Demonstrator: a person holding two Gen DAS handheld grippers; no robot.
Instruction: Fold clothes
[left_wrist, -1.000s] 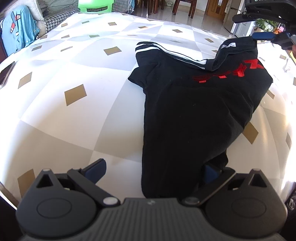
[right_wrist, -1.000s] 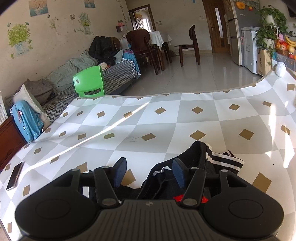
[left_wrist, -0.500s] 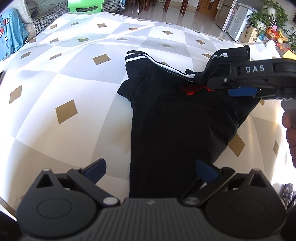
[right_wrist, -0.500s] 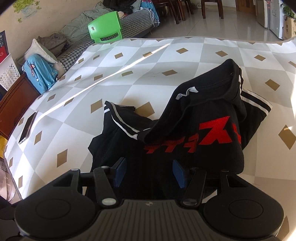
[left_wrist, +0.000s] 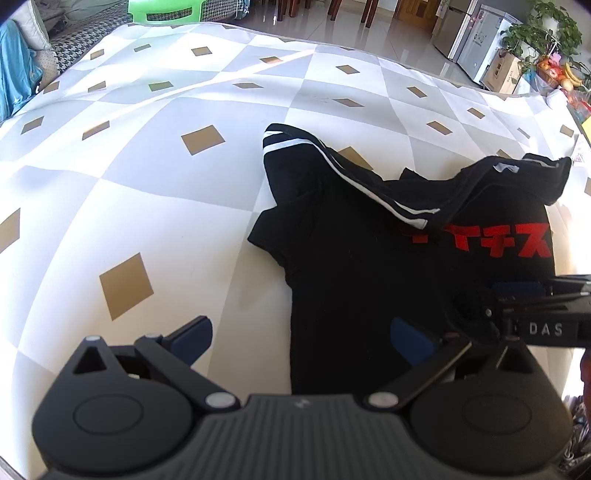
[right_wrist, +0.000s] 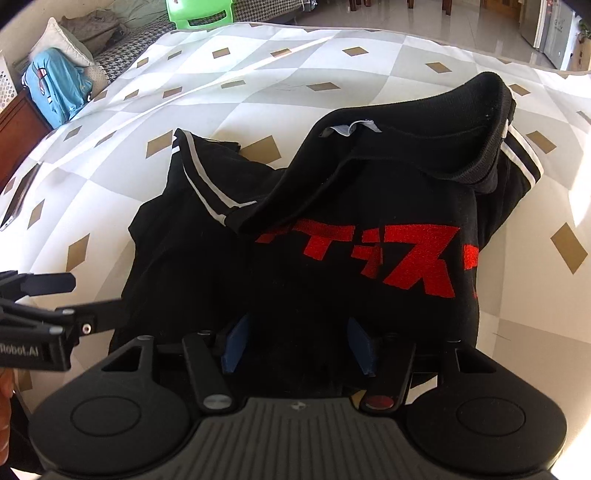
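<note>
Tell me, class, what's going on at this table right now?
A person is folding a black T-shirt with red lettering on a checked tablecloth, holding a two-finger gripper in each hand. The shirt lies partly folded, one striped sleeve turned across its top. The right gripper sits low over the near edge, jaws opening, dark cloth between them. The left gripper is open, holding nothing, one finger over the shirt and one over bare tablecloth.

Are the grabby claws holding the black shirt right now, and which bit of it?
No. The left gripper is wide open over the black T-shirt's edge. The right gripper's jaws are opening above the shirt's body, with no cloth pinched.
</note>
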